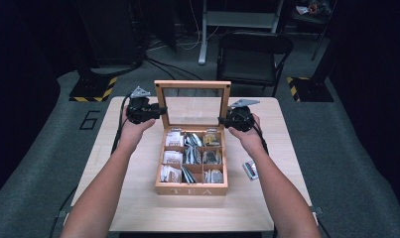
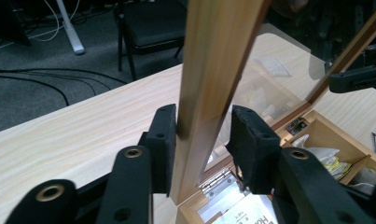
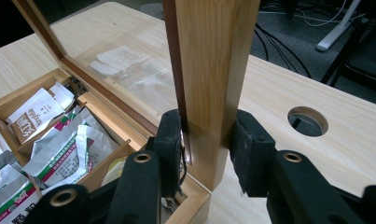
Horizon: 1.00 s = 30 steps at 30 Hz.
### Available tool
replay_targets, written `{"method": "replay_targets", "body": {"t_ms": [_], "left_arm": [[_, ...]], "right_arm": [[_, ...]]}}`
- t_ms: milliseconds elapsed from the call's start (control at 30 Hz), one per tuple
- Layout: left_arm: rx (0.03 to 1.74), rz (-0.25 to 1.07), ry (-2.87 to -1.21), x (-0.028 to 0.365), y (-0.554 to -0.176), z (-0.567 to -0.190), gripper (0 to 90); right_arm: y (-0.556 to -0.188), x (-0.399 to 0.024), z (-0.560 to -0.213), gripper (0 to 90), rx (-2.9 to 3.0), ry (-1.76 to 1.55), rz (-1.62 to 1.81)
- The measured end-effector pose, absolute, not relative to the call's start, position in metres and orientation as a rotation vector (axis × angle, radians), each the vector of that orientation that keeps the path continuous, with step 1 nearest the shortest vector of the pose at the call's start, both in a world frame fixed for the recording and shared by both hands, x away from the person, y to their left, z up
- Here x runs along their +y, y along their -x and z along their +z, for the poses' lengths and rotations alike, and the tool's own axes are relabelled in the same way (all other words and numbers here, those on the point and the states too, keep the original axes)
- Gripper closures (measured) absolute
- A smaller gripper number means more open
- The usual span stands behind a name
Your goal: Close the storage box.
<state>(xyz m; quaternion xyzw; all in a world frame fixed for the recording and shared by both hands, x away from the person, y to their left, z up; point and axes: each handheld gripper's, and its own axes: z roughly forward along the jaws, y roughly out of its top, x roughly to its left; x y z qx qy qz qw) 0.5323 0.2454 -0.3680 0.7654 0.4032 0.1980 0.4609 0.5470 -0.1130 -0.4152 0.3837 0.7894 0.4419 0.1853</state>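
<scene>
Lid (image 1: pixel 192 85) of the wooden tea box (image 1: pixel 191 189) stands upright, and both grippers have it! The left gripper (image 2: pixel 202 140) clamps the smooth pale frame's side bar between its black pads; the right gripper (image 3: pixel 206 142) grips the opposite bar. Below the jaws, compartments packed with paper and foil sachets (image 3: pixel 59 149). One loose sachet (image 1: pixel 250 169) lies behind the right gripper on the light wood table (image 1: pixel 138 208).

Tea box (image 1: pixel 191 189) sits mid-bench (image 1: pixel 138 208), lid (image 1: pixel 192 106) upright behind it, sachets (image 1: pixel 171 173) inside, one loose packet (image 1: pixel 250 169) to its right.
</scene>
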Motion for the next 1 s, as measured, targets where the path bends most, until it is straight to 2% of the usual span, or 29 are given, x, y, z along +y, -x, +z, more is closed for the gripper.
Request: {"method": "replay_targets", "body": {"t_ms": [467, 1000], "left_arm": [[0.999, 0.481, -1.855, 0.246, -0.525, -0.370, 63.5], [1.017, 0.461, -1.814, 0.248, -0.518, -0.374, 62.7]], "right_arm": [[-0.536, -0.117, -0.402, 51.6, 2.210, -1.096, 1.260], [-0.516, -0.123, -0.360, 45.7, 2.182, -1.041, 1.332]]}}
